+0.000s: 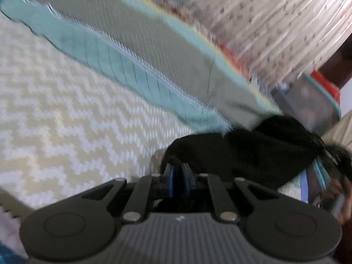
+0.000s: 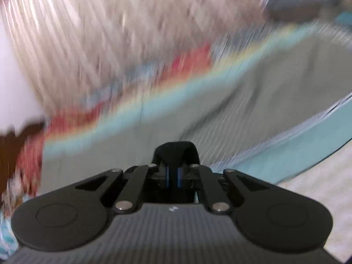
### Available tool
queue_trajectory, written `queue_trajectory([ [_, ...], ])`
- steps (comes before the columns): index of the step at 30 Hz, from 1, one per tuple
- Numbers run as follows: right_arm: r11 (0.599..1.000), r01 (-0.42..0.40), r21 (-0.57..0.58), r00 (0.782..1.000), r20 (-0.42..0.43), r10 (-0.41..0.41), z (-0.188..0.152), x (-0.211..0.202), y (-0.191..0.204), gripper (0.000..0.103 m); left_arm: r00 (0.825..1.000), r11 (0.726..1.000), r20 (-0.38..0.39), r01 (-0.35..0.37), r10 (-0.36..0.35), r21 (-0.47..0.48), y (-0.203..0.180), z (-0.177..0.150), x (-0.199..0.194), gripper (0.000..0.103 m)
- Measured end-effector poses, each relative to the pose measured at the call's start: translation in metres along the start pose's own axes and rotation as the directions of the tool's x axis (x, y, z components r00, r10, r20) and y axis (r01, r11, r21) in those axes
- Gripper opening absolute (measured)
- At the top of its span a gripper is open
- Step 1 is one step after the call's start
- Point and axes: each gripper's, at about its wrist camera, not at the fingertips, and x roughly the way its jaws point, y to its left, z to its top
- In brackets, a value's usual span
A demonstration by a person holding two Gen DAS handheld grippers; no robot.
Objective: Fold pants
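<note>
The black pants [image 1: 246, 154] hang bunched in front of my left gripper [image 1: 179, 171], which is shut on an edge of the fabric above the bed. The cloth stretches off to the right toward the other gripper's hand. In the right wrist view my right gripper [image 2: 173, 171] is shut on a small fold of the black pants [image 2: 176, 151], which sticks up between the blue pads. Most of the garment is hidden from this view. Both views are blurred by motion.
A cream zigzag-patterned bedspread [image 1: 66, 121] lies below. A grey and teal blanket [image 1: 154, 50] with a colourful border crosses behind it, also in the right wrist view [image 2: 198, 121]. A pale patterned curtain or cloth [image 1: 275, 17] hangs beyond.
</note>
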Motion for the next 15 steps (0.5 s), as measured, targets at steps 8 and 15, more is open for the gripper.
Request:
queue_trajectory([
  [8,0.865,0.493,0.095,0.87,-0.047,-0.49,-0.043,-0.139,-0.122,0.065,0.999,0.997,-0.036,-0.016,0.019,0.079,-0.024,-0.019,0.0,0.014],
  [15,0.856,0.466,0.225,0.884,-0.142,-0.445,-0.106,-0.192,-0.126,0.069,0.984,0.98,0.002,-0.177,0.178,0.094,-0.018,-0.025,-0.002,0.059],
])
